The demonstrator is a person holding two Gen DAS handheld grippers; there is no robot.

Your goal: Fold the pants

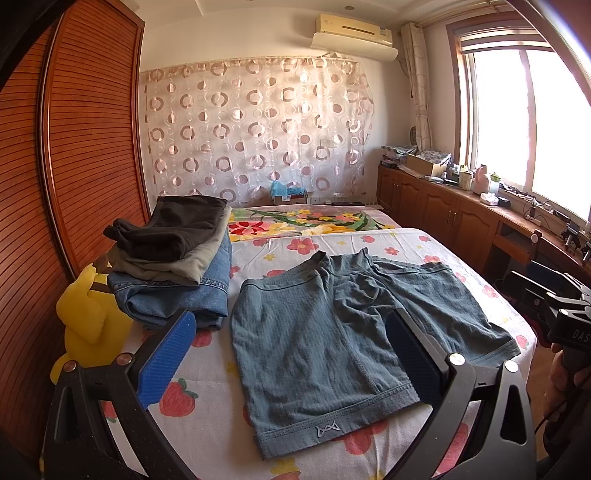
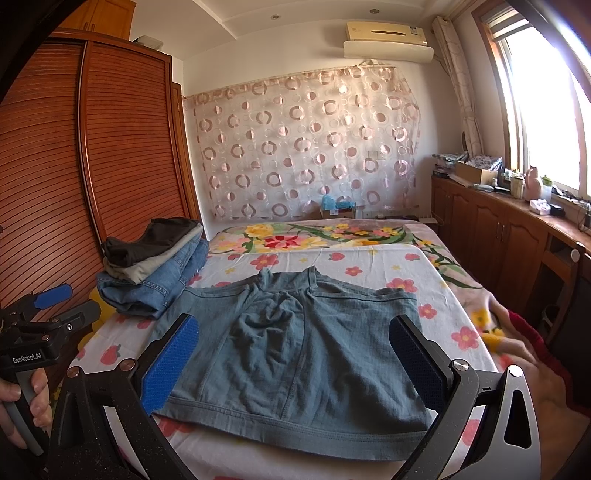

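Fingers (image 1: pixel 168 354) of both grippers apart above rumpled grey-blue shorts (image 1: pixel 325 350), spread flat.

We are in a home bedroom. We see a bed (image 1: pixel 388 240) with flowered sheets, a slatted wooden wardrobe (image 1: pixel 92 129), a wall air conditioner (image 1: pixel 354 33) and a sunlit window (image 1: pixel 517 118).

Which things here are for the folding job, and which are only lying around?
For the job:
- blue-grey shorts
- left gripper
- right gripper
- folded pile

Lying about:
- yellow plush toy
- flowered blanket
- cardboard box
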